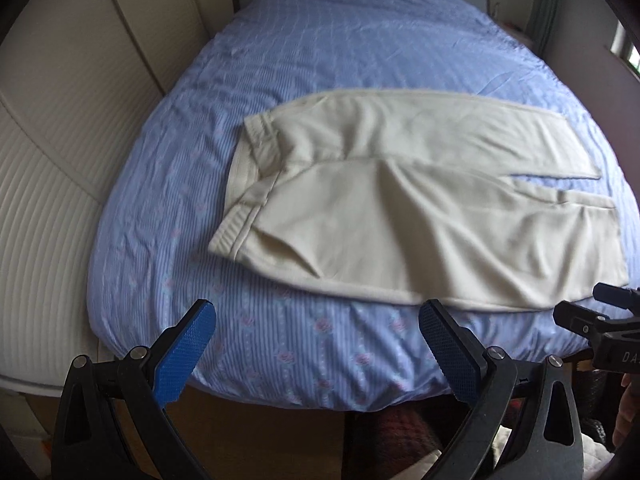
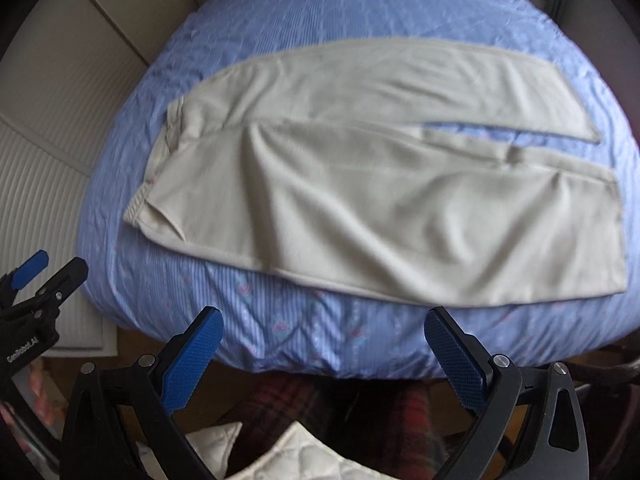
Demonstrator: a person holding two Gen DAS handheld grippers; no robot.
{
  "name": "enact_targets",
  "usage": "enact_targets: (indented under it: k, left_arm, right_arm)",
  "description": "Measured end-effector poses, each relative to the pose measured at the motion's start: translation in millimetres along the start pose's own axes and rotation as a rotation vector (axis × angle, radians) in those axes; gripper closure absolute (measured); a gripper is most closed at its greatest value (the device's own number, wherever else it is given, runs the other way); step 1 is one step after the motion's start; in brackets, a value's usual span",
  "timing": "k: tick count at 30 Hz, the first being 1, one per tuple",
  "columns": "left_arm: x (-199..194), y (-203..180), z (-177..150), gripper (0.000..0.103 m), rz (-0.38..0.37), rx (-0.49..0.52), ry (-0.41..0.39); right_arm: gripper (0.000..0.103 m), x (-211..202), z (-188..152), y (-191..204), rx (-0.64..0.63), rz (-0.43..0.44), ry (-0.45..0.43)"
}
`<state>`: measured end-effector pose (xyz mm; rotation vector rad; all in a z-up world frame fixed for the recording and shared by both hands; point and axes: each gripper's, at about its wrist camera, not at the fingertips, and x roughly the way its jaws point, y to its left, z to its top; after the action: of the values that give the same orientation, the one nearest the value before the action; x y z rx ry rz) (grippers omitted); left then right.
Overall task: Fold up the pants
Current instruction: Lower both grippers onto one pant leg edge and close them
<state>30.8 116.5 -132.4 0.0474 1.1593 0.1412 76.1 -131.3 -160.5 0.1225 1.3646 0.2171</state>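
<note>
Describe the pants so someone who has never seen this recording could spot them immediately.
A bed with a blue striped cover fills the view. Near its front edge lie the pants, spread flat, waistband left, two legs running right. They are the only cream garment on the blue fabric.

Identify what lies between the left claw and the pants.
Only bare blue striped bedcover separates the open left claw from the cream pants, seen in the left wrist view.
</note>
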Motion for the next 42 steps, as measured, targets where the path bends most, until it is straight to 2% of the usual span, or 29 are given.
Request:
enact_targets:
  k: [8,13,16,19,21,30,32,34,35,36,37,38,40,42]
  left_arm:
    - [80.1,21.1,-8.7,0.000,-0.008,-0.012,0.070]
    - [121.5,24.9,-6.3,0.000,-0.003,-0.012,0.120]
    - [145.9,28.7,-3.4,0.001,0.007,-0.021,0.157]
    - [159.5,31.3,-0.5,0.001,0.009,-0.037,0.169]
    - [167.5,33.2,0.8,0.001,0.004,-0.047,0.173]
    - [196.5,46.6,4.4,0.002,-0.075,-0.148,0.206]
    - [204.7,51.1,4.6,0.014,-0.094,-0.181,0.223]
    - [211.4,54.1,4.3,0.033,-0.143,-0.224,0.254]
    - [212.7,52.6,4.9,0.037,-0.162,-0.235,0.257]
    - [211.3,51.2,5.7,0.045,-0.174,-0.238,0.256]
    - [209.1,49.4,6.9,0.054,-0.173,-0.231,0.249]
    - [205.5,47.1,8.1,0.059,-0.168,-0.217,0.239]
    - [198.1,42.7,10.9,0.080,-0.158,-0.194,0.228]
    - [189.2,41.5,14.2,0.086,-0.150,-0.187,0.220]
  right_arm:
    - [0.010,85.2,-8.2,21.1,0.057,0.103,0.090]
    - [0.021,123.8,-8.4,23.2,0.142,0.167,0.155]
    - [0.025,140.2,-7.0,24.9,0.174,0.187,0.172]
    - [0.032,159.1,-8.0,27.7,0.210,0.228,0.202]
    - [0.032,166.6,-7.8,26.6,0.240,0.251,0.210]
    - [0.036,178.6,3.0,7.1,0.372,0.267,0.180]
    - [0.039,181.4,2.3,3.5,0.387,0.260,0.178]
    - [0.048,182.3,1.6,1.3,0.396,0.255,0.190]
    - [0.050,182.0,3.0,-0.5,0.402,0.254,0.190]
    - [0.054,181.3,4.3,-0.5,0.406,0.248,0.188]
    - [0.058,180.3,5.8,0.2,0.407,0.242,0.182]
    - [0.061,178.1,7.2,0.7,0.408,0.239,0.174]
    - [0.077,172.9,10.9,-3.1,0.400,0.238,0.166]
    - [0.085,168.9,20.3,-4.5,0.385,0.241,0.153]
